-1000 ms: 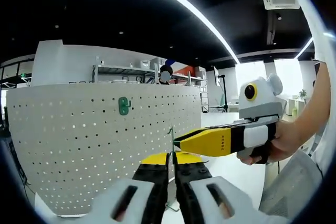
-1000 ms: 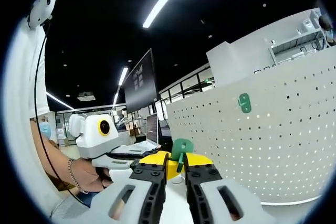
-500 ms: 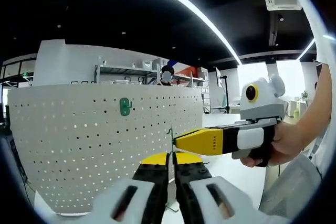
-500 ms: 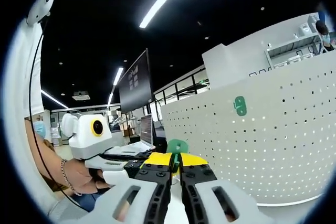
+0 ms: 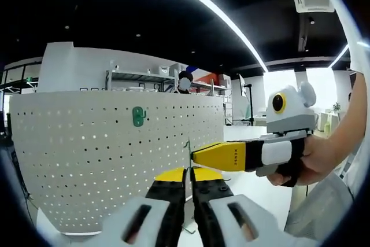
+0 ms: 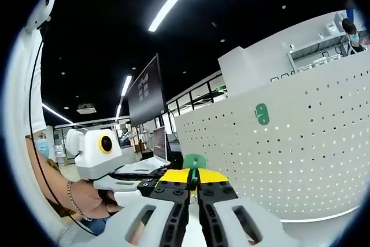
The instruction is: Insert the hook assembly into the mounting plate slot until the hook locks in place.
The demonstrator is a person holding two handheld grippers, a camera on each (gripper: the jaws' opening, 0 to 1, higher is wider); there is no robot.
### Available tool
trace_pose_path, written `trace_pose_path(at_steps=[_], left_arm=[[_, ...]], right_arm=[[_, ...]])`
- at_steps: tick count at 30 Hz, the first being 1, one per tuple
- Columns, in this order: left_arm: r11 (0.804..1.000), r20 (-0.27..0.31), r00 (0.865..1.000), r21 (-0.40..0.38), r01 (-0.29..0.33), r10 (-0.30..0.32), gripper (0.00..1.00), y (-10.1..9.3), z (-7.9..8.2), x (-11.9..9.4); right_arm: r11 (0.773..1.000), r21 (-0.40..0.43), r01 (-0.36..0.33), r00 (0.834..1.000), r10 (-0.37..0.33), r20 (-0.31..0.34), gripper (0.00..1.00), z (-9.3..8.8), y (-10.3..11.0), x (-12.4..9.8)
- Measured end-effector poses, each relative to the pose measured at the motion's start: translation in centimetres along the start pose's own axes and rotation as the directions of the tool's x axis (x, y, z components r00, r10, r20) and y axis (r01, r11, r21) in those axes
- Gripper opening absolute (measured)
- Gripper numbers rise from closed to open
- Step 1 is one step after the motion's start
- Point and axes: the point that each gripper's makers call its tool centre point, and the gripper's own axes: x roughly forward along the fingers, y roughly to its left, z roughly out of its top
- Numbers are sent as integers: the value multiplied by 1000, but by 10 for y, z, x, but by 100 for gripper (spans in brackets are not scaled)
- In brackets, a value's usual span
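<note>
Facing the white pegboard, the right tongs are gripping a green hook, readying it for a hole. One green hook is already hanging near the pegboard's top. The left tongs are clenching a thin part, seemingly steadying it.

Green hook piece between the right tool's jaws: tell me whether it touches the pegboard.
Apart. In the right gripper view the green hook piece sits clamped in the right tool, with open background between it and the pegboard.
</note>
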Motion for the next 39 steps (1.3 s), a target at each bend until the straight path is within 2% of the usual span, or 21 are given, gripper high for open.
trace_pose_path(at_steps=[7,16,24,27,32,34,38,39], left_arm=[[999,-7,1000,43,5,-4,6,-3,-2,1],[999,-52,998,36,24,-22,37,-7,-10,7],[999,-63,998,32,24,-22,62,-7,-14,9],[999,-68,997,39,24,-22,68,-8,-16,9],[999,-77,997,38,25,-22,68,-8,-18,9],[999,-80,997,38,21,-18,68,-7,-18,9],[999,-83,996,29,15,-13,68,-4,-20,8],[1000,-84,996,27,14,-12,68,-4,-20,8]], right_arm=[[1000,12,2,1000,-2,-8,0,-1,-1,-1],[1000,16,-4,1000,4,-14,0,-1,0,-1],[1000,17,-7,1000,8,-16,0,-2,0,-1],[1000,15,-9,1000,9,-17,0,-2,0,-1],[1000,4,-8,1000,8,-17,0,-1,1,-1],[998,-58,13,999,-15,-29,0,0,-2,-1],[971,-225,76,995,-90,-53,0,3,-7,-1],[967,-242,79,994,-95,-55,0,3,-7,-1]])
